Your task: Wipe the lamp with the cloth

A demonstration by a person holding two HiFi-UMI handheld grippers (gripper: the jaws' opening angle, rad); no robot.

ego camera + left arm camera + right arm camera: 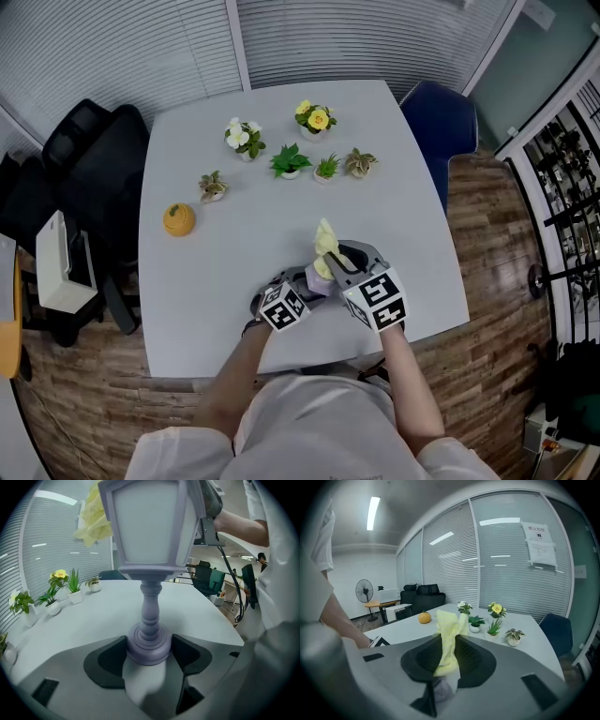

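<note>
A lavender lantern-shaped lamp (149, 527) stands upright on the white table (234, 272), near its front edge. My left gripper (149, 654) is shut on the lamp's round base (149, 645), one pad on each side. My right gripper (449, 657) is shut on a yellow cloth (448, 634), which sticks up from between its pads. In the head view both grippers meet at the lamp (323, 278), and the cloth (325, 240) lies against the lamp's top. The left gripper view shows the cloth (93, 520) at the upper left of the lamp's head.
Several small potted plants (290, 161) and an orange pumpkin ornament (178, 219) stand on the far half of the table. Black chairs (89, 159) are off the left edge. A blue chair (441, 122) stands at the far right corner.
</note>
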